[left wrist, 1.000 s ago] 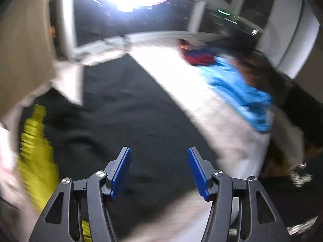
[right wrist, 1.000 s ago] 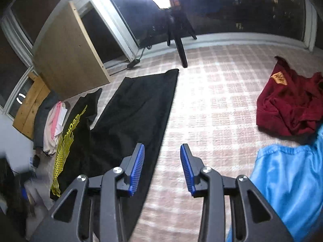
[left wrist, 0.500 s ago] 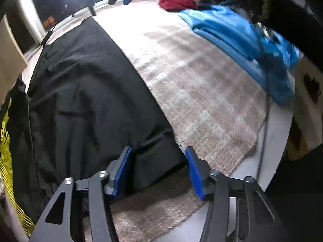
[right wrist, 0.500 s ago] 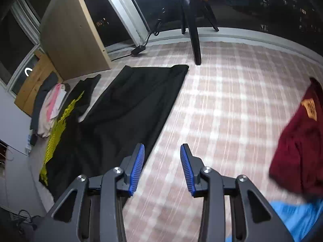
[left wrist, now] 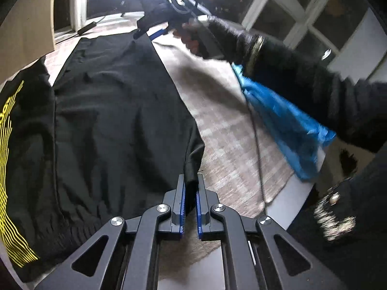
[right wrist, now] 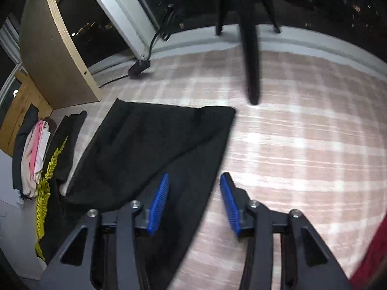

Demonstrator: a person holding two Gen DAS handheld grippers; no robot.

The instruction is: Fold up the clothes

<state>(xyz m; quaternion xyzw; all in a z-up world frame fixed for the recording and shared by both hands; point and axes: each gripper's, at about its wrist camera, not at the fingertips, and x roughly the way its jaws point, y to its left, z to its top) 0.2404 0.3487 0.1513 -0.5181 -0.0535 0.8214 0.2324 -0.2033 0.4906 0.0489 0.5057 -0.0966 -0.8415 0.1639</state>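
- Left gripper [left wrist: 190, 188]: jaws just closed, pinching the black garment [left wrist: 116, 120] corner.
- Right gripper [right wrist: 194, 203]: jaws apart, just widening, over the garment's edge.
- Yellow print [left wrist: 9, 169]: unreadable.

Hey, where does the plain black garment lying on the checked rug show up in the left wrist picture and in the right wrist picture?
Left wrist view: the black garment fills the centre and left; its near corner is pinched in the left gripper.
Right wrist view: it lies centre-left, its right edge running between the open right gripper fingers.
Shared landmark: the black shirt with yellow print, left of the garment in both.
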